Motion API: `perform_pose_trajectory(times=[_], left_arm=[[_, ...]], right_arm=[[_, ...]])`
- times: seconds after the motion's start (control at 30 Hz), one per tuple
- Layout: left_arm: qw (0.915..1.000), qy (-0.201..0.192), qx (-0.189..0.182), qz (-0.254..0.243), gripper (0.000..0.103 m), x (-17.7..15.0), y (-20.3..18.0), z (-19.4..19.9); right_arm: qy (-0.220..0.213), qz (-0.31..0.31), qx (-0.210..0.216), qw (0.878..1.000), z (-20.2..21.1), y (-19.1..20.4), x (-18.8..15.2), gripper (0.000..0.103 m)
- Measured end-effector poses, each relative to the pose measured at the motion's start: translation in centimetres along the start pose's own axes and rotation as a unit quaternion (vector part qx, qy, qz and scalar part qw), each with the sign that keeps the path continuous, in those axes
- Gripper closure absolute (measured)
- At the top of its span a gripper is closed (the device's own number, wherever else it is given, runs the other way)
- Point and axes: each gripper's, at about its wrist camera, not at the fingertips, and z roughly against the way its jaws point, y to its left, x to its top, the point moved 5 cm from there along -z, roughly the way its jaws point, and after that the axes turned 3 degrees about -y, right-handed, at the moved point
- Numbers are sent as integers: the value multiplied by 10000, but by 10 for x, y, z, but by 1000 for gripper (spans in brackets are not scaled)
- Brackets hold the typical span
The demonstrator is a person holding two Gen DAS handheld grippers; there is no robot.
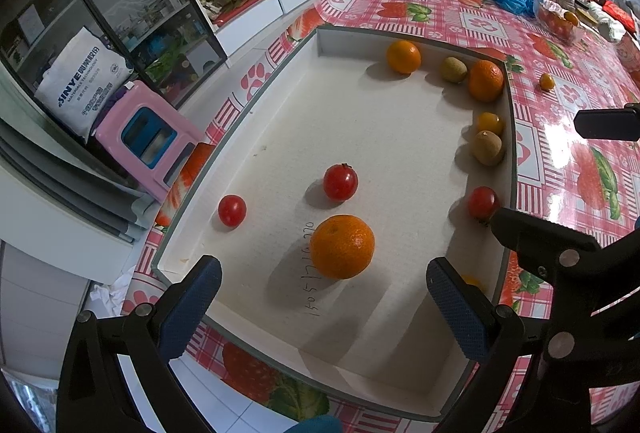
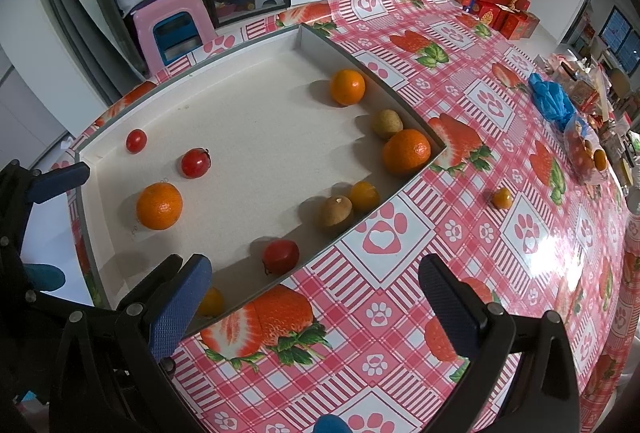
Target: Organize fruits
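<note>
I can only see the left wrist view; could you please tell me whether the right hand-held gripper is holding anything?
Observer: No. The right hand-held gripper is open and empty.
Operator: Thank you. Where is it?
Observer: Above the tablecloth, just outside the tray wall.
Operator: Something orange is mostly hidden in the tray's near corner. What is it?
Observer: A small orange fruit, lying against that wall.
</note>
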Motion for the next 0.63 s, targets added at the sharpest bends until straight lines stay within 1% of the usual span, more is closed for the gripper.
perform_pose_trajectory(times=[0.5, 0.57, 0.63], left_arm=[[9999, 13, -135, 6, 0, -2, -3, 1], [9998, -65, -164, -16, 0, -2, -4, 3], [9998, -158, -114, -88, 0, -1, -5, 6]], right_arm=[[-24, 16, 53, 10000, 1, 3, -2, 0], [-40, 22, 61, 10000, 2, 3, -2, 0], [-54, 20, 66, 10000, 4, 2, -2, 0]])
